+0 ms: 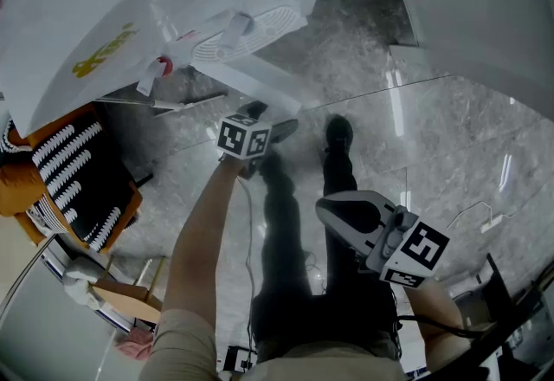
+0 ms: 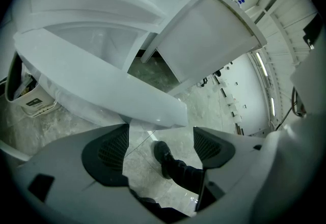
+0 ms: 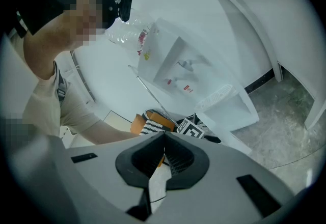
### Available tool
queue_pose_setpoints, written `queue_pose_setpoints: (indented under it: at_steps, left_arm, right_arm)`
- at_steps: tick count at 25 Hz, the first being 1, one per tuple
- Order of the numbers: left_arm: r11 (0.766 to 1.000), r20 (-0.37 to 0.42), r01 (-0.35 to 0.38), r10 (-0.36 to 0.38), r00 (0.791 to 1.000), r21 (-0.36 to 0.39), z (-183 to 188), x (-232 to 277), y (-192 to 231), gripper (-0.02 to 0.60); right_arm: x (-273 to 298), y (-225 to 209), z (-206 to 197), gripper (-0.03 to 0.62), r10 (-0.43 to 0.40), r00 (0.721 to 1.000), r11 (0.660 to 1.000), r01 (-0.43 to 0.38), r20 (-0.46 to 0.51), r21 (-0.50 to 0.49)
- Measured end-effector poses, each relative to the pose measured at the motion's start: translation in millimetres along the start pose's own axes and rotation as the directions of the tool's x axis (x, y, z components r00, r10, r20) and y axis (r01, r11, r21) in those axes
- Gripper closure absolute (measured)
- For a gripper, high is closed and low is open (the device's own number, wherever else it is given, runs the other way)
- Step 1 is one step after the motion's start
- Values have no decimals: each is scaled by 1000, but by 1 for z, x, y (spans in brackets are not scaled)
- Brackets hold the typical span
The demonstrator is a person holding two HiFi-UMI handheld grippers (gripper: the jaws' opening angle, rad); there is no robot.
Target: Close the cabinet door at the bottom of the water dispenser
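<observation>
While jaws stand apart, left hand-held gripper (image 2: 160, 139) released just beside edge of open cabinet door (image 2: 127, 95); right hand-held gripper (image 3: 163, 154) clenched on nothing, well apart, above floor (image 1: 433, 137).

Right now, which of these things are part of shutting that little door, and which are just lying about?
Part of the job: water dispenser; its open cabinet door; left claw, open, by the door.
Just lying about: orange striped bag; cardboard box; right claw, shut, away from the door.
</observation>
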State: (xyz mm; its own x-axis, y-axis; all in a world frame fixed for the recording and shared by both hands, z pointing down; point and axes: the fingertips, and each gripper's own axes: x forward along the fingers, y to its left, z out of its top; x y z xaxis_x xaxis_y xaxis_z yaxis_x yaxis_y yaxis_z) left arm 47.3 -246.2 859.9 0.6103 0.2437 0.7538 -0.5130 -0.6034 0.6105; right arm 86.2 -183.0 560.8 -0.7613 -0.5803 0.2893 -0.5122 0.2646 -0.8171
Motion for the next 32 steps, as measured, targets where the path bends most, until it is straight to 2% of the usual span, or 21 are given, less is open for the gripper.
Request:
queue_pose_setpoints:
  at_steps: [7,20,32]
  left_arm:
    - [999,-7,-8,8,1000,44,15,7,-3,219]
    - [998,53,-29,26,998,57,50,21,-4,219]
    - [993,92,-79,71,993,88,82,31,-2,219]
  right_arm:
    - [-2,-4,2,579,-2,1000,1000,2,4,2]
    - [-11,-16,4,579,-22,1000,1000,22,3,13]
    - [-20,-24,10,579,-30,999,999,30,15,20]
